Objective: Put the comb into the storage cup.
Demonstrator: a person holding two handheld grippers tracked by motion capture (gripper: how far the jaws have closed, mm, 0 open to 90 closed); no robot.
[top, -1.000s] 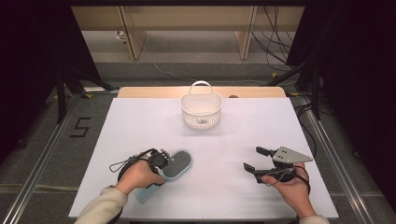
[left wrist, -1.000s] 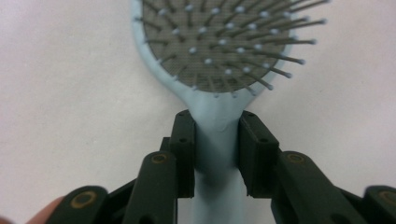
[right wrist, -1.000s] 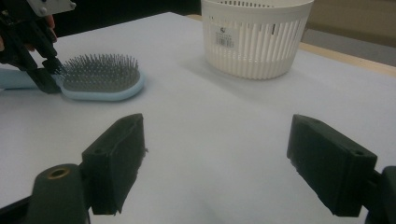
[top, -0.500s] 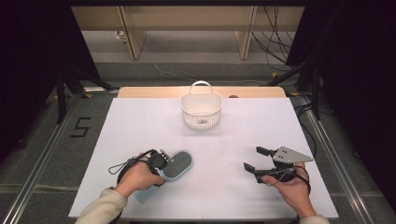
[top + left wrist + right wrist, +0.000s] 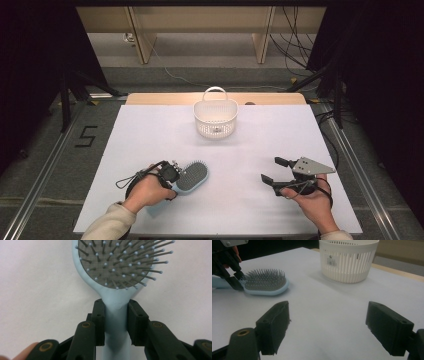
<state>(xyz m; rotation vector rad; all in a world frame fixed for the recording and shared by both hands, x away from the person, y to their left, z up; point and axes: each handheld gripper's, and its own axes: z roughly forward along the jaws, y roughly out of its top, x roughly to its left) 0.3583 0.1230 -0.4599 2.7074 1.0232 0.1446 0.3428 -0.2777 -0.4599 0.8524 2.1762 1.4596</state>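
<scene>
A light blue hairbrush (image 5: 192, 176) lies bristles up on the white table (image 5: 150, 135) near its front left. My left gripper (image 5: 172, 173) is shut on the neck of its handle. In the left gripper view both pads (image 5: 98, 317) press the sides of the hairbrush (image 5: 120, 262) just below its head, with my left gripper (image 5: 116, 317) pointing along the handle. My right gripper (image 5: 271, 170) hovers open at the front right with nothing between its fingers. Past my right gripper (image 5: 327, 330), the right gripper view has the hairbrush (image 5: 264, 282) and the left gripper (image 5: 234, 277) at upper left.
A white slotted basket (image 5: 215, 127) with a handle stands at the back centre of the table; its wall (image 5: 348, 262) holds the top of the right gripper view. A wooden strip (image 5: 150, 98) runs along the far edge. Dark floor and cables surround the table.
</scene>
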